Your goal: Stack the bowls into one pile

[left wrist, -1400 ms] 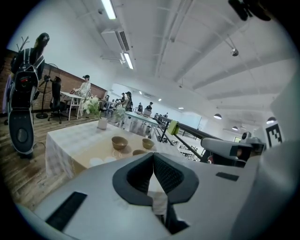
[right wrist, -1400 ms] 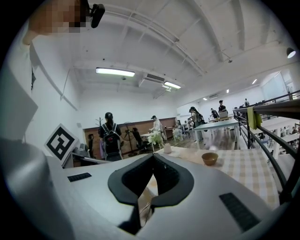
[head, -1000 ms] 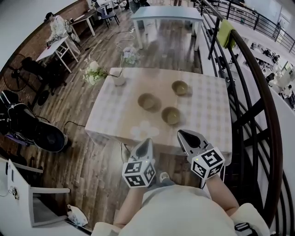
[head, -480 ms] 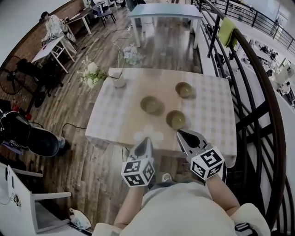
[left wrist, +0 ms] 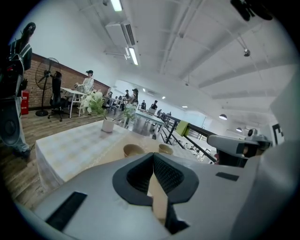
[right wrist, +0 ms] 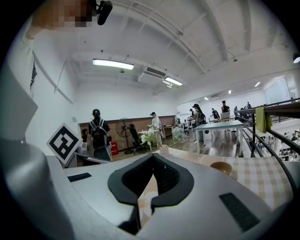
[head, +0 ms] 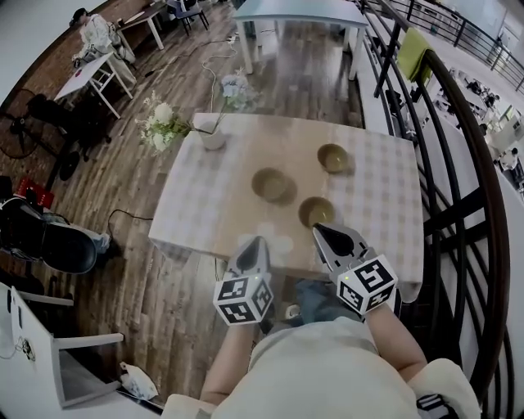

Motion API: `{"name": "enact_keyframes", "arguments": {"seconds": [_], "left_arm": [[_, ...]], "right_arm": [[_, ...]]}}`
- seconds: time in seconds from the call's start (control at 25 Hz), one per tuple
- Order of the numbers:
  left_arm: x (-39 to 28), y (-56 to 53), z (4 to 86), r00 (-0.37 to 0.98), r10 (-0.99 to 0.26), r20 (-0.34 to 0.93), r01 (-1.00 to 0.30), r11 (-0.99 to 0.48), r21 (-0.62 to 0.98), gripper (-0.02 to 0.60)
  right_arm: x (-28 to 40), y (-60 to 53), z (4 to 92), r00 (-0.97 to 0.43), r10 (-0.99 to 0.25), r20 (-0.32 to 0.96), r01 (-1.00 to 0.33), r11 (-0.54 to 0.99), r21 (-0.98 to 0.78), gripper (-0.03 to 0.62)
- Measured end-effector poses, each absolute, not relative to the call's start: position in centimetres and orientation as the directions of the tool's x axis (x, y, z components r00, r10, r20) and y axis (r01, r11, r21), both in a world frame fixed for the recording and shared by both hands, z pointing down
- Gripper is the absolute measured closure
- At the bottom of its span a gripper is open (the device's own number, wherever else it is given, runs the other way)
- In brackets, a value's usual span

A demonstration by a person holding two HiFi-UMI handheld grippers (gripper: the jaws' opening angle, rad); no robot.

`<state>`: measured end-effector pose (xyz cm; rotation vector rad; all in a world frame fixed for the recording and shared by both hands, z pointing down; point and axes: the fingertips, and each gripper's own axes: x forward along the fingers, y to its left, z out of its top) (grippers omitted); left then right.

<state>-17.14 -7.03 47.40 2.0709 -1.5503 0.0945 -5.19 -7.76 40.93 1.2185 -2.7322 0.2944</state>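
Three olive-brown bowls stand apart on the checked tablecloth: a middle one, a far right one and a near one. My left gripper is shut and empty, over the table's front edge, short of the middle bowl. My right gripper is shut and empty too, its tip just before the near bowl. The left gripper view shows two bowls beyond the shut jaws of the left gripper. The right gripper view shows one bowl to the right of the right gripper.
A white vase with flowers stands at the table's far left corner. A dark railing runs close along the right side. Another table stands beyond. People and desks are at the far left, and a white chair at the near left.
Both grippers have moved forward toward the table, still shut. The right tip now lies close to the near bowl. The bowls have not moved.
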Motion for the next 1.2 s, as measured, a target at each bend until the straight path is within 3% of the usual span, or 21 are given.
{"name": "enact_keyframes", "arguments": {"seconds": [0.52,1.2], "left_arm": [[-18.3,-15.5,49.1,0.276,-0.870,0.410,-0.925,-0.125,0.359,0.577],[-19.9,-22.9,54.5,0.230,-0.833,0.503,-0.938,-0.053,0.342,0.577]], "right_arm": [[-6.6,-17.8,42.9,-0.703,-0.669,0.241,-0.703,0.705,-0.095,0.594],[-9.2,-27.8,50.2,-0.711,-0.570,0.411,-0.649,0.758,-0.070,0.594]]}}
